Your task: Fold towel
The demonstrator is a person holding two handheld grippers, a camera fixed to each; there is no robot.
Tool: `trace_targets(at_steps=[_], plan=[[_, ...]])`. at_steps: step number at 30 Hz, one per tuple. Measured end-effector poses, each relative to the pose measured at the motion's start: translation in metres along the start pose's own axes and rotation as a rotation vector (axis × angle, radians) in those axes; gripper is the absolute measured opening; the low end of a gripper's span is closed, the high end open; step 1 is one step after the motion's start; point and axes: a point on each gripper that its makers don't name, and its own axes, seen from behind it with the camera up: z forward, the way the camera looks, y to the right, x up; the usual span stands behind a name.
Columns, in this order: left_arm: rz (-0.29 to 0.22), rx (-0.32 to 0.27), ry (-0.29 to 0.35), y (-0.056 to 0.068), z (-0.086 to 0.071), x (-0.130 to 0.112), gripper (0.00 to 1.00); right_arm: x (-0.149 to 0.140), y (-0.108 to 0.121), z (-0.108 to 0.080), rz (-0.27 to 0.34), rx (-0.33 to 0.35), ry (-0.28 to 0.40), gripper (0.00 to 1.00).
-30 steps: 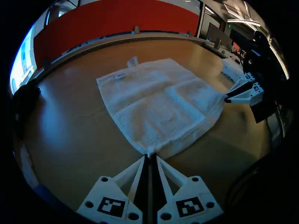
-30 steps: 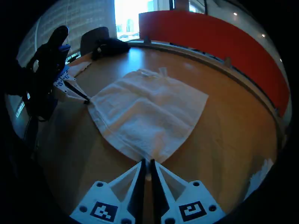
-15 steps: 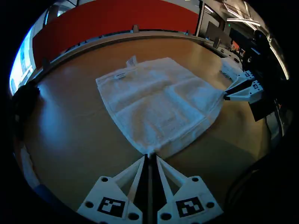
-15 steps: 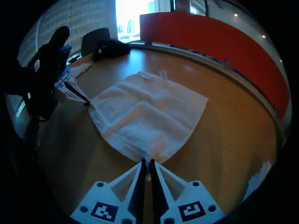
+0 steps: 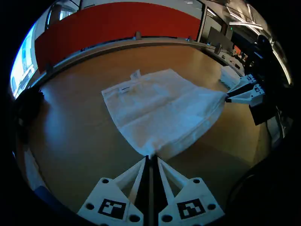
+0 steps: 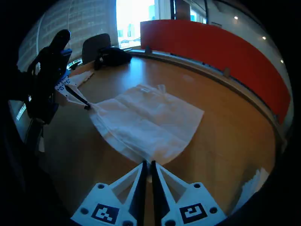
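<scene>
A white towel (image 5: 161,109) lies on the wooden table (image 5: 75,124), with a small tag at its far edge. My left gripper (image 5: 151,156) is shut on the near corner of the towel. In the left gripper view the right gripper (image 5: 227,98) pinches the corner at the right. In the right gripper view my right gripper (image 6: 148,162) is shut on the near corner of the towel (image 6: 146,120), and the left gripper (image 6: 87,106) holds the left corner. The edge between the two held corners is raised off the table and pulled taut; the far part still rests on the wood.
A red partition (image 5: 113,26) runs along the table's far edge. A second white cloth (image 5: 230,76) lies behind the right gripper. A dark bundle (image 6: 113,56) sits by a chair at the far end. Another pale cloth (image 6: 252,184) lies at the table's near right.
Both grippers have risen with their corners. The near edge of the towel has lifted off the table and the cloth has stretched flatter between them.
</scene>
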Motion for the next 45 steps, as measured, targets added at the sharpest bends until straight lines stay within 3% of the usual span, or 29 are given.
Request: trace_targets(at_steps=[23, 45], plan=[[-0.064, -0.016, 0.053, 0.004, -0.054, 0.034, 0.05, 0.039, -0.012, -0.048, -0.02, 0.008, 0.023, 0.09], [-0.092, -0.051, 0.066, 0.019, -0.085, 0.043, 0.05, 0.05, -0.024, -0.072, -0.039, 0.027, 0.007, 0.09]])
